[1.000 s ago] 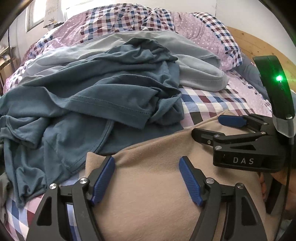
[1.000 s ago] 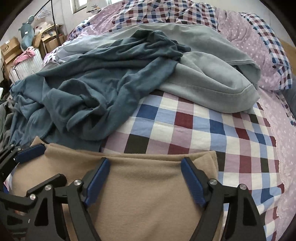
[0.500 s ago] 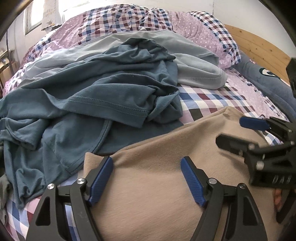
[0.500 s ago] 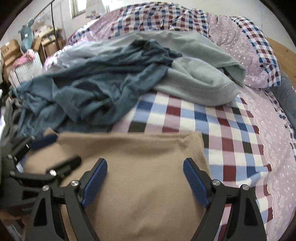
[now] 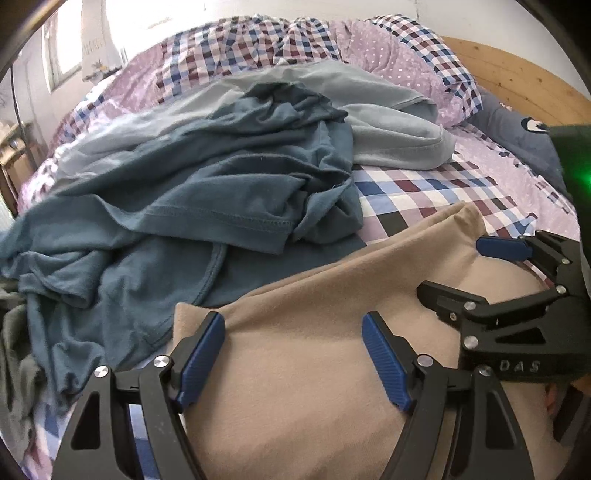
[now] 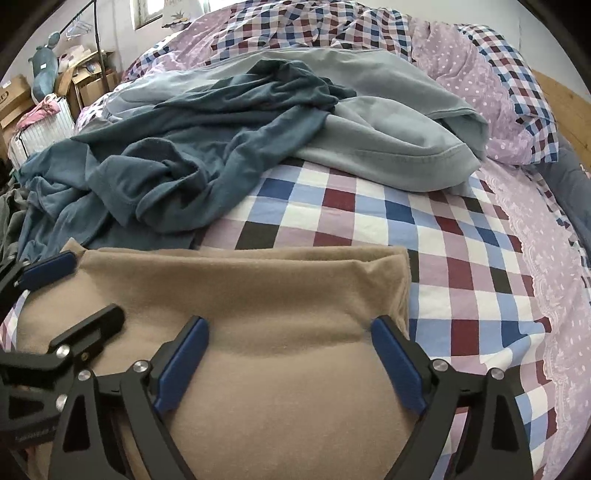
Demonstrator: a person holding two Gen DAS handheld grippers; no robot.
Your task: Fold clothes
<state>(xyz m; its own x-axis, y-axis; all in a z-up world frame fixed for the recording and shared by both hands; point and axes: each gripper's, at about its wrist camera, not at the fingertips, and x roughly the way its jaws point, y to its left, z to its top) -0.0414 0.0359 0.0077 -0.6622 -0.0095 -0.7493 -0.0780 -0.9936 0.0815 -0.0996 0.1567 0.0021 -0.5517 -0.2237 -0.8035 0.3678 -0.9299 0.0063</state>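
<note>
A folded tan garment lies on the checked bedspread at the near edge; it also shows in the right wrist view. My left gripper is open, its blue pads spread over the tan cloth near its left end. My right gripper is open over the cloth's right end, and appears in the left wrist view at the right. The left gripper shows at the left of the right wrist view. Neither holds anything.
A crumpled dark teal shirt lies just beyond the tan cloth, over a pale grey-blue garment. A rumpled checked and dotted duvet lies at the back. A wooden headboard is at right. Boxes stand beside the bed.
Both grippers swung apart and back, and stay open over the tan cloth. The right gripper is again close beside the left. The cloth lies flat as before.
</note>
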